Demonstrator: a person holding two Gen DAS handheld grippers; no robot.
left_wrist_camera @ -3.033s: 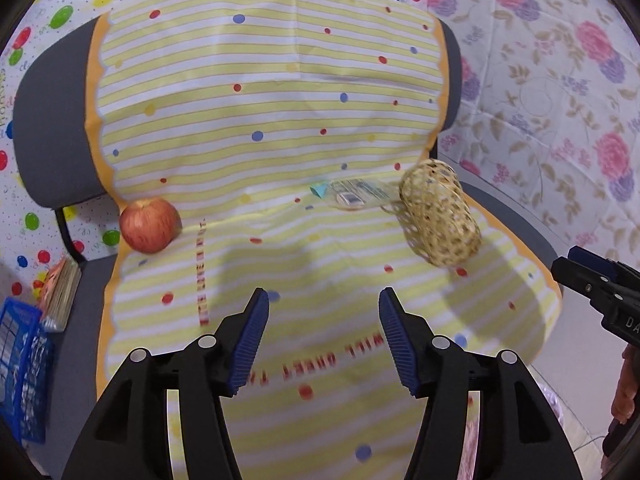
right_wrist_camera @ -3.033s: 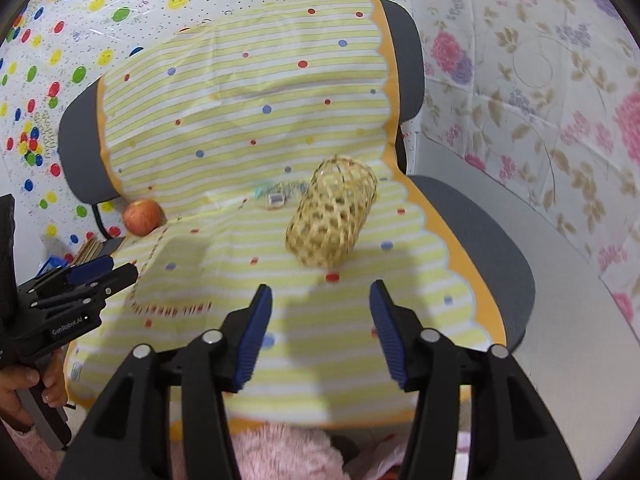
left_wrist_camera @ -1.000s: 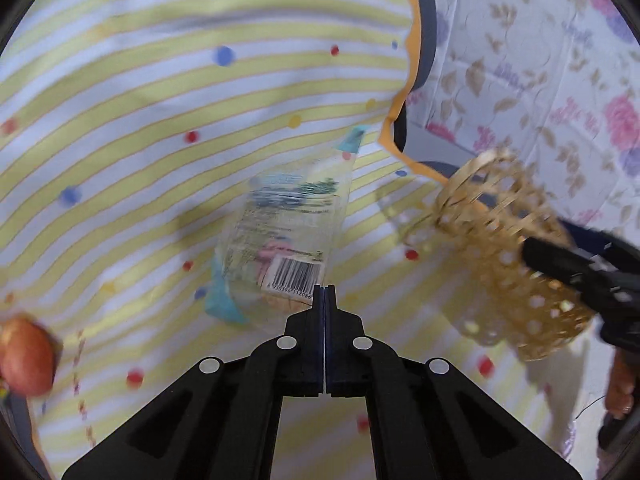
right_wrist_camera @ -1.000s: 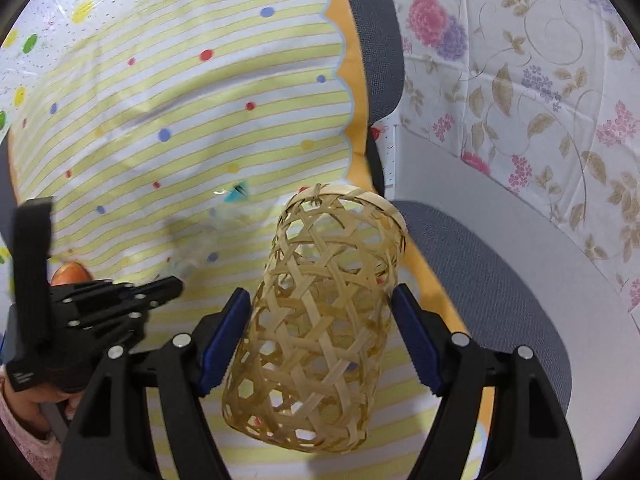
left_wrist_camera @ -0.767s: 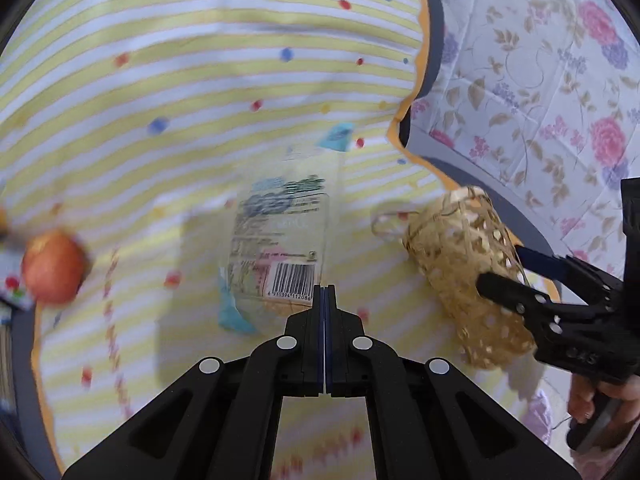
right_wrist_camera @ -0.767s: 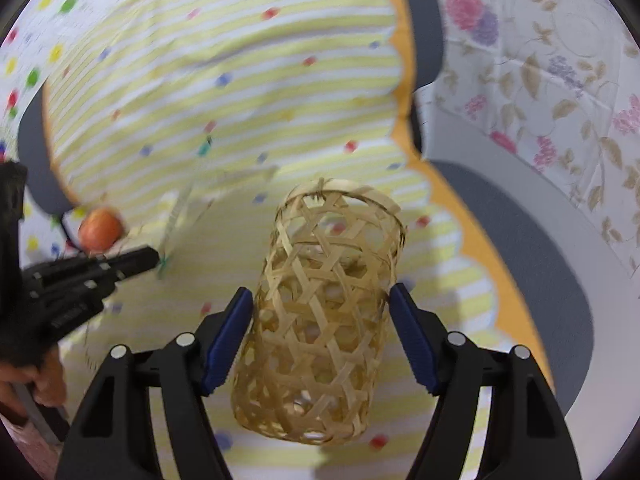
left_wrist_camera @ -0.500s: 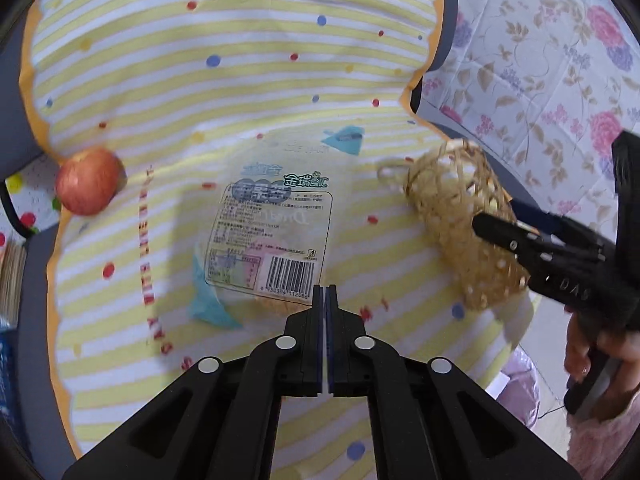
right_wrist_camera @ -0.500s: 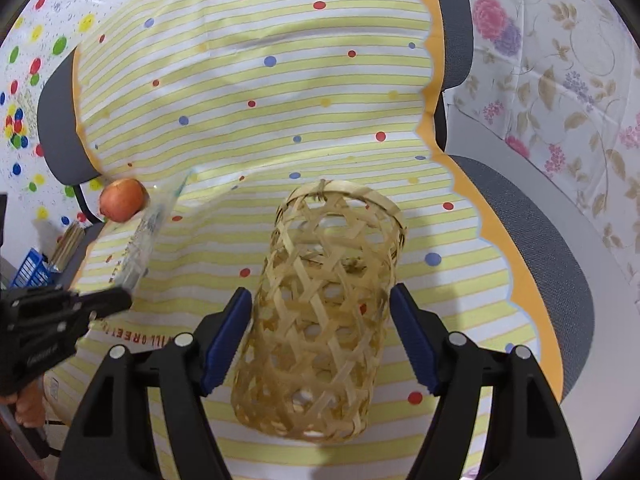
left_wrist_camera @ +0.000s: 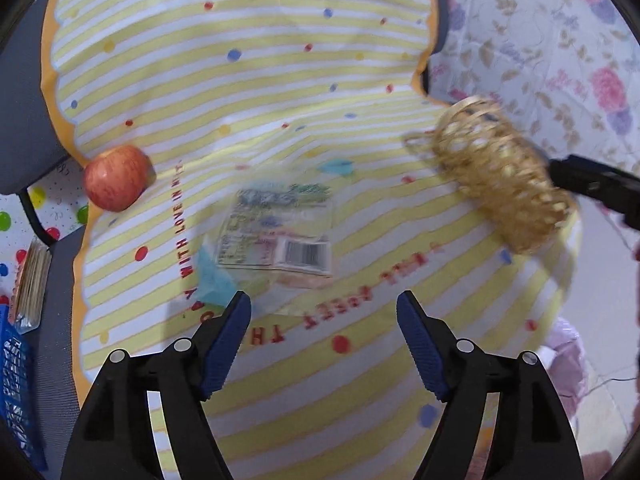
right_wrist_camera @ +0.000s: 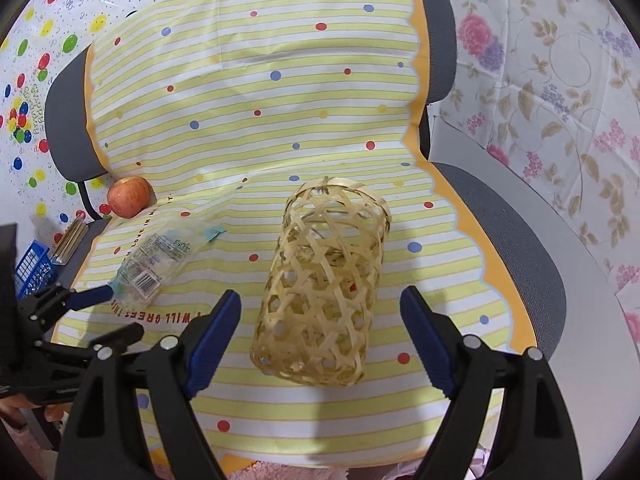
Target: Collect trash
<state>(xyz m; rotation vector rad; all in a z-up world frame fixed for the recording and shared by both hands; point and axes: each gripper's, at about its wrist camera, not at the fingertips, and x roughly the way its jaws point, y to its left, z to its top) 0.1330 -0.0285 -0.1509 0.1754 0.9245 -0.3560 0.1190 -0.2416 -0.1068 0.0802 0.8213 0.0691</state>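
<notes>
My left gripper stood wide, its jaws having just been opening, and nothing was pinched between its blue pads. The clear plastic wrapper with a barcode and blue corners lay released on the yellow-and-white striped cloth with coloured dots, just ahead of the left pads and apart from them, roughly mid-seat and a little toward the seat's left edge.

My right gripper also had its jaws spread, having just been opening further. The woven bamboo cylinder basket sat on its side between the right fingers, with a clear gap on each side, so I was not clamping it. Its open mouth faced the chair's backrest. In the left wrist view the basket was blurred, near the seat's right edge, with the black tip of the right gripper at its far end.

A red apple rested at the seat's back left corner, where the cloth met the grey chair. A blue plastic crate stood beyond the left edge of the seat.
</notes>
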